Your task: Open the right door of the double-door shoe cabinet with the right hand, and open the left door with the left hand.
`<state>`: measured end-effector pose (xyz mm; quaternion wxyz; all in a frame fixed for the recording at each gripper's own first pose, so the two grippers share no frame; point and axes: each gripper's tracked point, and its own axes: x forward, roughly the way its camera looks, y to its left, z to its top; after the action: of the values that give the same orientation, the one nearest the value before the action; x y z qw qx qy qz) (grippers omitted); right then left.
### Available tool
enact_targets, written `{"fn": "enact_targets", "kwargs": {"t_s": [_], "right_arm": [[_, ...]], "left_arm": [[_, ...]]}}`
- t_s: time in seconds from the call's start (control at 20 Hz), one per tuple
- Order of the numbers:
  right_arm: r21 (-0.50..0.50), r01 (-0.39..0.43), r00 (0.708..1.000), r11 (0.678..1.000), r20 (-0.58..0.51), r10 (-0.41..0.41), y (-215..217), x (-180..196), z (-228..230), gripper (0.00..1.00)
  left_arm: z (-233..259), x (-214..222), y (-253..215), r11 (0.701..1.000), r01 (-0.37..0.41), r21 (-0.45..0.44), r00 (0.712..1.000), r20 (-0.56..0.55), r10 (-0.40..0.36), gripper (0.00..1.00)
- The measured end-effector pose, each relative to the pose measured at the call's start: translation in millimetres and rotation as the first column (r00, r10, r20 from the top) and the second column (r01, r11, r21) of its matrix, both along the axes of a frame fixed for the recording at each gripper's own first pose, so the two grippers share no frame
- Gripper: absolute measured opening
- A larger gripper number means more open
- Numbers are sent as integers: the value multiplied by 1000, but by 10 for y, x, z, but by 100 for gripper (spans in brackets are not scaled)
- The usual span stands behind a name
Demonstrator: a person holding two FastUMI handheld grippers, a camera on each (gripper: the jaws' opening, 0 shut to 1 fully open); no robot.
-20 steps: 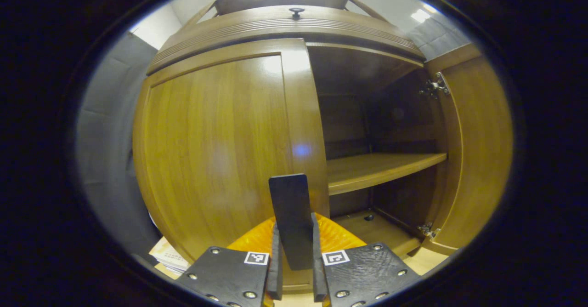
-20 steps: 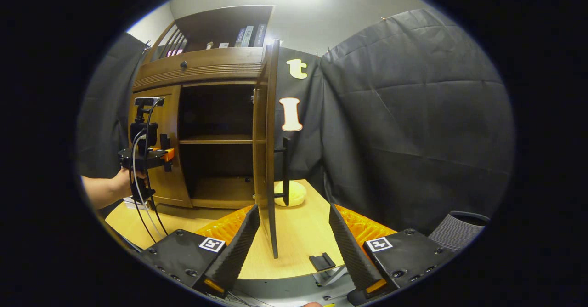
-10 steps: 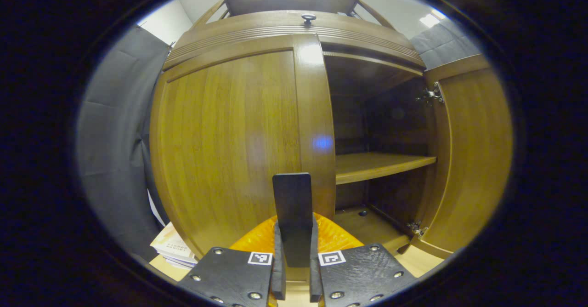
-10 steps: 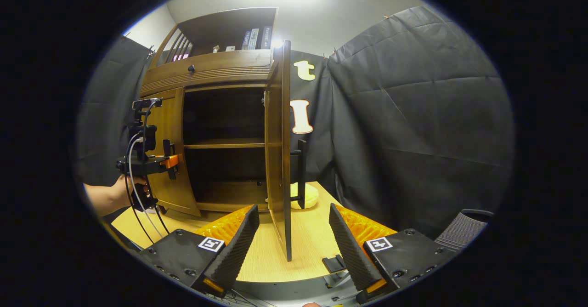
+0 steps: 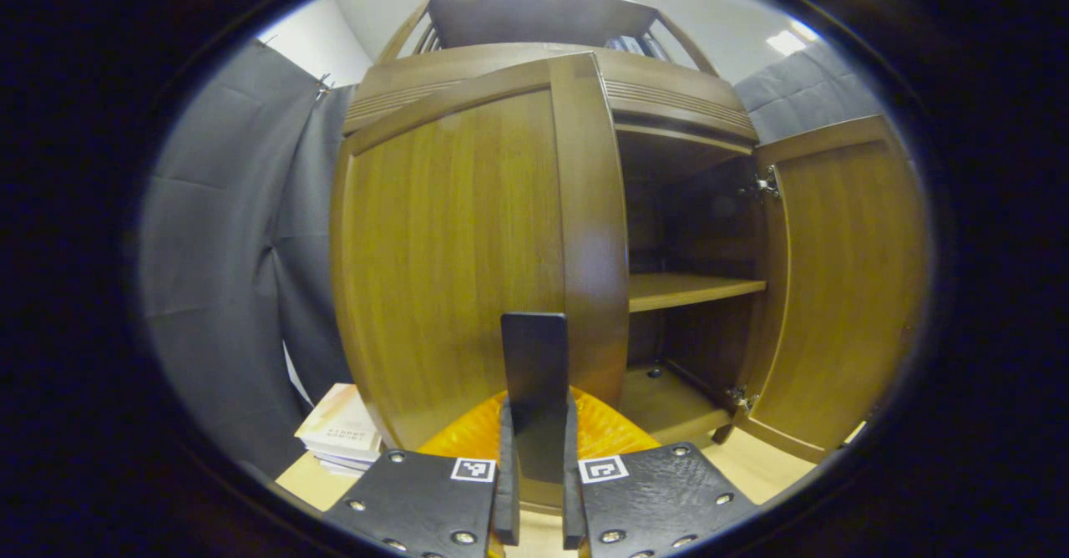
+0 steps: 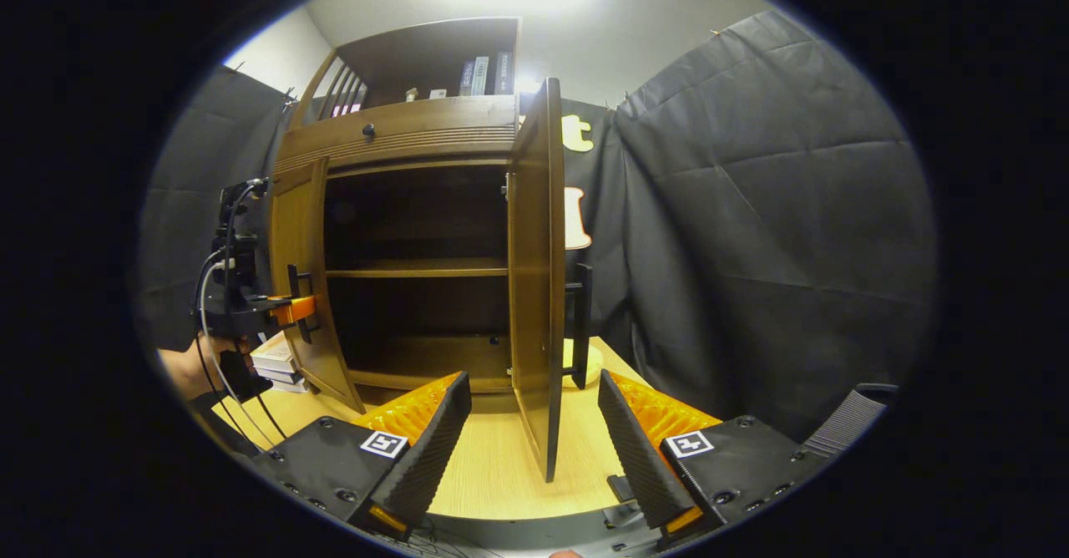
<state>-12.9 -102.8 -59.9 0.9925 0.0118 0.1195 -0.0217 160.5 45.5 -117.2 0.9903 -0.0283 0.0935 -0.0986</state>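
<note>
Shoe cabinet [image 6: 401,136] on table | left door [image 5: 468,249] swung further out than a second ago, half open | left gripper [image 5: 534,474] clamped on handle [image 5: 534,374] | right door [image 6: 534,274] wide open | right gripper [image 6: 534,433] gaping, free

A light wooden table [image 6: 493,466] carries the shoe cabinet [image 6: 401,136], with a stack of books [image 5: 341,437] beside its left side and a pale round object [image 6: 595,357] behind the right door.

brown wooden shoe cabinet [image 6: 401,136], right door [image 6: 534,274] wide open, left door [image 5: 468,249] partly ajar, dark bar handles
</note>
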Motion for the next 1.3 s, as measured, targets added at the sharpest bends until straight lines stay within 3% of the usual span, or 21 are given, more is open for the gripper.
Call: {"fn": "enact_targets", "kwargs": {"t_s": [0.25,0.55,0.65,1.3], "right_arm": [[20,-32,999,999,9,32,131,73,25,94],[24,-88,996,996,21,87,368,119,35,96],[30,-107,994,994,23,106,455,141,26,94],[43,-202,979,979,30,200,950,266,47,96]], "left_arm": [[11,-295,277,1000,-18,5,1000,-6,18,24],[4,-586,668,998,-58,14,998,3,58,23],[-16,-638,776,998,-69,12,998,5,69,14],[-106,-999,1433,991,-112,79,994,11,112,17]]}}
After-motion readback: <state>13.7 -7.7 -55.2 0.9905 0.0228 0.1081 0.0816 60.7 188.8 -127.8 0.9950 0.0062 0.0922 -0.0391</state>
